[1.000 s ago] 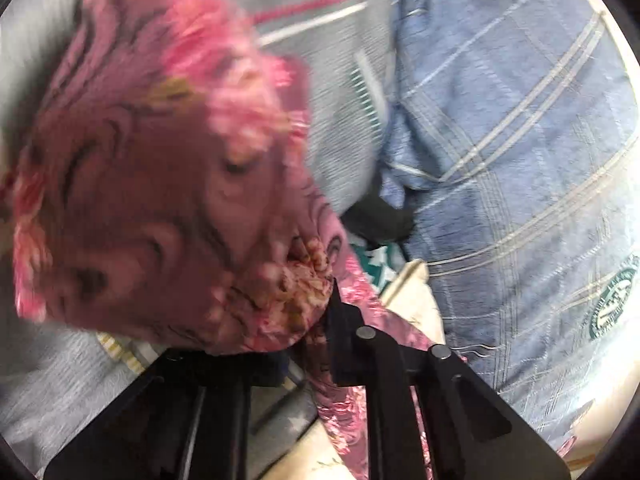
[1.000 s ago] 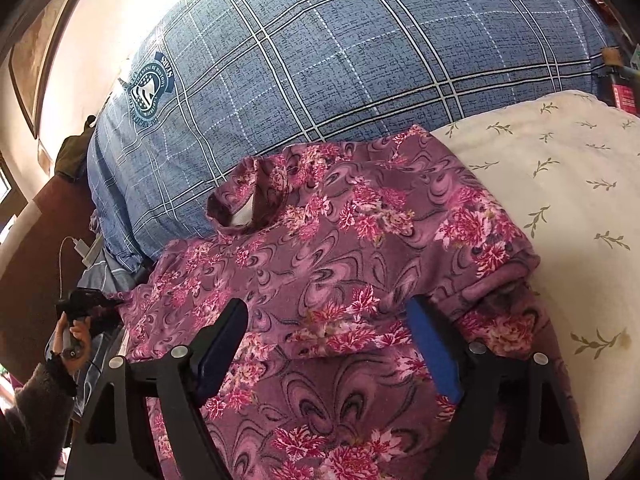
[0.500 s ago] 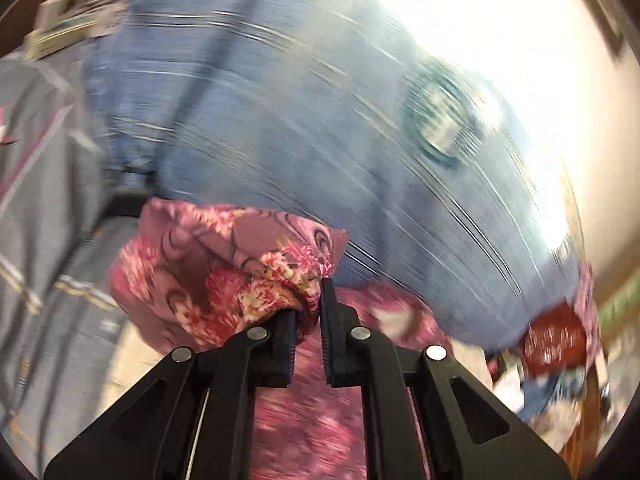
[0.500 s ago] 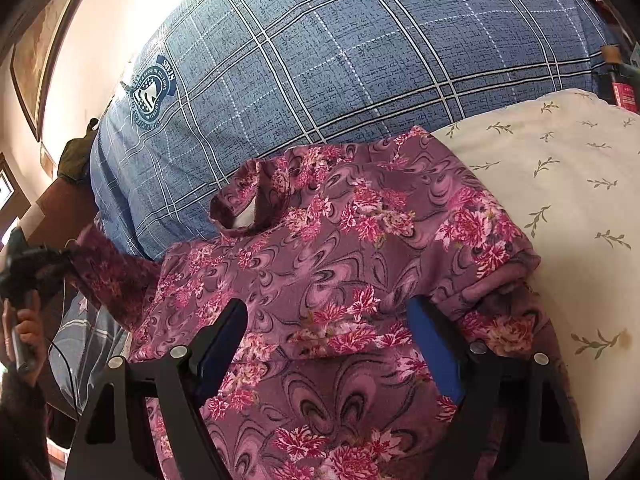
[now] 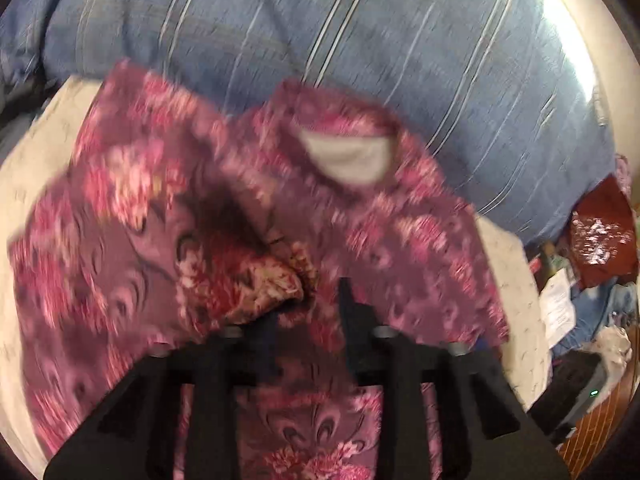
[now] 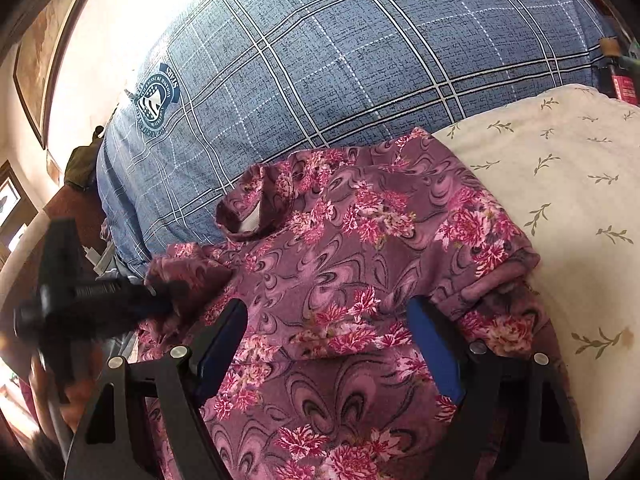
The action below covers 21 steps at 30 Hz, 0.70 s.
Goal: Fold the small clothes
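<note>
We see the top [image 6: 360, 264] flat on the bed, collar toward the blue quilt [image 6: 340, 60]; the left gripper [image 5: 308, 300], parted beside the sleeve [image 5: 256, 284], is nearer it than the wide-open right gripper [image 6: 328, 320].

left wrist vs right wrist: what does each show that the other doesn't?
Left wrist only: the red printed bag and papers at right. Right wrist only: the crest logo on the blue plaid quilt, the left gripper bringing a sleeve over, and the open right gripper. Both: the purple floral top on the cream leaf-print sheet.
</note>
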Available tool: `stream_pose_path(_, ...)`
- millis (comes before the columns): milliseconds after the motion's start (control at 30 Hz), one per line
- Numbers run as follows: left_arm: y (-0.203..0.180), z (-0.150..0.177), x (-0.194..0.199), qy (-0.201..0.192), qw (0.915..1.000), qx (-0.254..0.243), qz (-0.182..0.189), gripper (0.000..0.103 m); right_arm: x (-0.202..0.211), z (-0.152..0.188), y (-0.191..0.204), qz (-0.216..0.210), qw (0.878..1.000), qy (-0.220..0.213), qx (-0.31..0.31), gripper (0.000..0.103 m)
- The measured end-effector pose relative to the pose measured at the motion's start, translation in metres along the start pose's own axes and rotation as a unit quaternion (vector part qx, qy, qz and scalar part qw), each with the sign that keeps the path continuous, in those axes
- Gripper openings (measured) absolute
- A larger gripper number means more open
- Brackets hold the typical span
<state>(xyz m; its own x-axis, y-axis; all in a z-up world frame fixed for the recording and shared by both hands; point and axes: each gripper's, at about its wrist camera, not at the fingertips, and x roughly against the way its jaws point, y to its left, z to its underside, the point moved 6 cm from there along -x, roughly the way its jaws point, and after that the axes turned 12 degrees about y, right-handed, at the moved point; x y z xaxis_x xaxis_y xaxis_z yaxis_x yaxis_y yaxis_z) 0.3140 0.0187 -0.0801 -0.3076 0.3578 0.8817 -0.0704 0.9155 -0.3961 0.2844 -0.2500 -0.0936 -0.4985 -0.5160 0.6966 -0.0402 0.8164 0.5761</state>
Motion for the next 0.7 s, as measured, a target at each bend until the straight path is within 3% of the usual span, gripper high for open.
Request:
stream_pose_path(133, 0.023, 0.018, 0.027, -0.023, 0.9977, 0.024, 0.059, 0.044, -0.001, 0.000, 0.002, 0.009, 1.000, 0.006, 0.001, 0.084)
stream_pose_path(267, 0.060, 0.002, 0.069, -0.066, 0.9952, 0.062, 0.038, 0.045, -0.006, -0.005, 0.018, 0.073, 0.996, 0.032, 0.025, 0.084)
stream_pose_path(333, 0.082, -0.003, 0.088, -0.080, 0.9925, 0.085, 0.037, 0.045, -0.007, -0.008, 0.042, 0.050, 0.997, 0.031, 0.045, 0.084)
stream_pose_path(467, 0.116, -0.010, 0.104, -0.088, 0.9825, 0.136, 0.093, 0.045, -0.020, -0.014, 0.115, 0.008, 0.993, 0.038, 0.114, 0.084)
stream_pose_path(600, 0.129, -0.015, 0.115, -0.093, 0.9776, 0.144, 0.122, 0.045, -0.045, -0.011, 0.165, 0.023, 0.982, 0.061, 0.176, 0.083)
stream_pose_path(700, 0.138, -0.015, 0.127, -0.114, 0.9783, 0.144, 0.097, 0.051, -0.052, -0.007, 0.168, 0.052, 0.980, 0.067, 0.178, 0.083)
